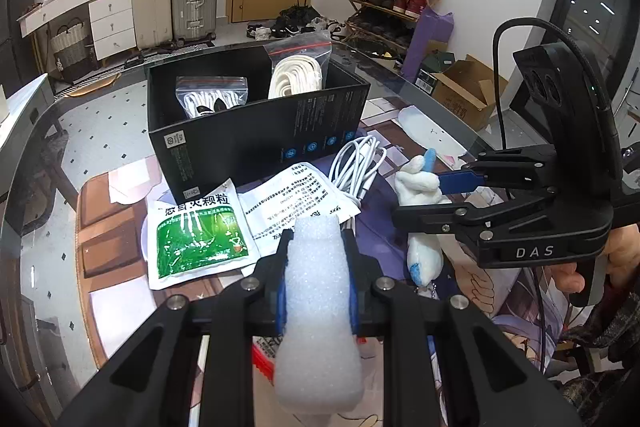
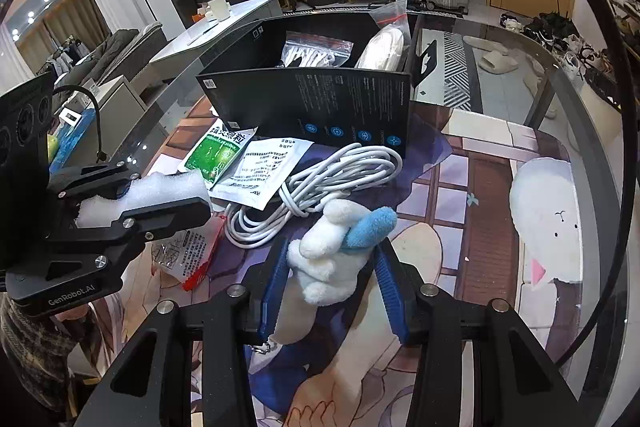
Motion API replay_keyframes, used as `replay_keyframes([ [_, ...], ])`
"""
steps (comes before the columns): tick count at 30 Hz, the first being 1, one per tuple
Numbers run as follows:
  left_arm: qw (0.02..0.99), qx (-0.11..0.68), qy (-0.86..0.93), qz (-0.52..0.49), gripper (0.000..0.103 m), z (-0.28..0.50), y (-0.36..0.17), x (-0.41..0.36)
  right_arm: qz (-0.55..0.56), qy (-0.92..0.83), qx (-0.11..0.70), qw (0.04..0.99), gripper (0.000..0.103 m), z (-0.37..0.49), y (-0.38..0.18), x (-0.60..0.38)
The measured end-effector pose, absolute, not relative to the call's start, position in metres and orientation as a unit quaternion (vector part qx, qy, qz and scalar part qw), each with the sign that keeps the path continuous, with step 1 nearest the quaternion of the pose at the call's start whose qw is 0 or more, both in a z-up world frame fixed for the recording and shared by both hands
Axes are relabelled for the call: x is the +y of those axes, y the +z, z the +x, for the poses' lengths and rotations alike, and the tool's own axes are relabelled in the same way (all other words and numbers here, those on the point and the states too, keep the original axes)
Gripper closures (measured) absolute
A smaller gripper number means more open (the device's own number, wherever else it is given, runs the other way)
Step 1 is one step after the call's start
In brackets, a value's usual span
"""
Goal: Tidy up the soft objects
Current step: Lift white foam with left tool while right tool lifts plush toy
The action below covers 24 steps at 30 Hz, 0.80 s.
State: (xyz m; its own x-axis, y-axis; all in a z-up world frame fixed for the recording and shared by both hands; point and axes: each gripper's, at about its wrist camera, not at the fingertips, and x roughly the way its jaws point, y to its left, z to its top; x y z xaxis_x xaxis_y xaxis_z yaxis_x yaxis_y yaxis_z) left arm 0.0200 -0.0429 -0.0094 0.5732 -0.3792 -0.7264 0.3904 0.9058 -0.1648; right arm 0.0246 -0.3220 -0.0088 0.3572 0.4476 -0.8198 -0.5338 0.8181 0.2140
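My left gripper (image 1: 316, 239) is shut on a white foam piece (image 1: 316, 307), which stands up between the blue pads above the table. In the right wrist view that gripper (image 2: 168, 195) is at the left with the foam (image 2: 160, 193) pinched in it. My right gripper (image 2: 333, 251) is shut on a white plush toy with blue ears (image 2: 328, 259), lifted slightly over the printed mat. From the left wrist view, the right gripper (image 1: 416, 187) is on the right, with the plush (image 1: 424, 255) hanging below its fingers. An open black box (image 1: 256, 135) stands behind both grippers.
The box holds two zip bags, one with white laces (image 1: 210, 99) and one with a cream coil (image 1: 296, 79). In front of it lie a green sachet (image 1: 196, 235), a white printed sachet (image 1: 296, 195), a coiled white cable (image 2: 340, 171) and a red-edged packet (image 2: 188, 255). The glass table's rim (image 2: 580, 99) curves on the right.
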Motion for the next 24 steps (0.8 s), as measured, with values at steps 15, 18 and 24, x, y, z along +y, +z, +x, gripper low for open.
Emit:
replay_keyframes([
  [15,0.902,0.393,-0.179,0.014,0.084,0.020,0.006,-0.047,-0.032,0.317,0.456,0.831,0.062,0.023,0.021,-0.327],
  [18,0.905,0.388,-0.174,0.019,0.083,0.019,0.011,-0.048,-0.031,0.318,0.450,0.834,0.062,0.024,0.029,-0.327],
  [24,0.909,0.382,-0.168,0.017,0.083,0.020,0.019,-0.046,-0.025,0.318,0.436,0.841,0.062,0.026,0.044,-0.331],
])
